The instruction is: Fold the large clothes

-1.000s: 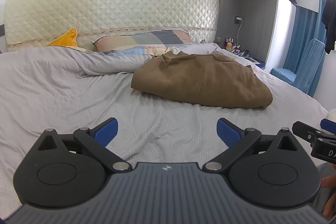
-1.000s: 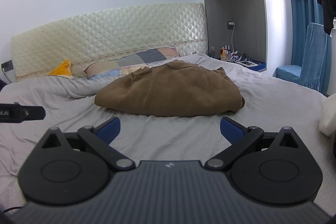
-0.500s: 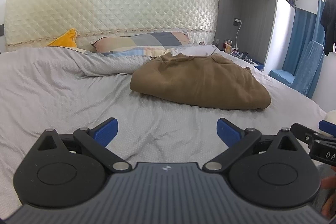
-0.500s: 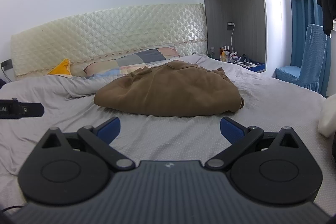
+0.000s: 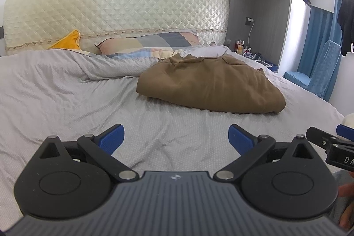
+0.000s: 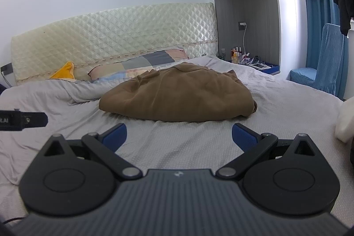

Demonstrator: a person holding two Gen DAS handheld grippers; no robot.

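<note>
A brown garment (image 5: pixel 210 83) lies in a loose folded heap on the grey bed sheet (image 5: pixel 66 103), right of the middle; it also shows in the right wrist view (image 6: pixel 179 96). My left gripper (image 5: pixel 176 138) is open and empty, held over the sheet well short of the garment. My right gripper (image 6: pixel 179 136) is open and empty, also short of the garment's near edge. The right gripper's tip shows at the right edge of the left wrist view (image 5: pixel 331 145); the left gripper's tip shows at the left edge of the right wrist view (image 6: pixel 24 121).
A quilted cream headboard (image 5: pixel 115 14), a patchwork pillow (image 5: pixel 150 43) and an orange cushion (image 5: pixel 66 41) are at the bed's head. A bedside shelf with bottles (image 6: pixel 239 54) and a blue chair (image 6: pixel 320 72) stand right. A white object (image 6: pixel 345 123) lies at the bed's right edge.
Both grippers have tilted slightly, so the garment sits a little lower in the left view. The garment itself has not moved. Both jaws stay open.
</note>
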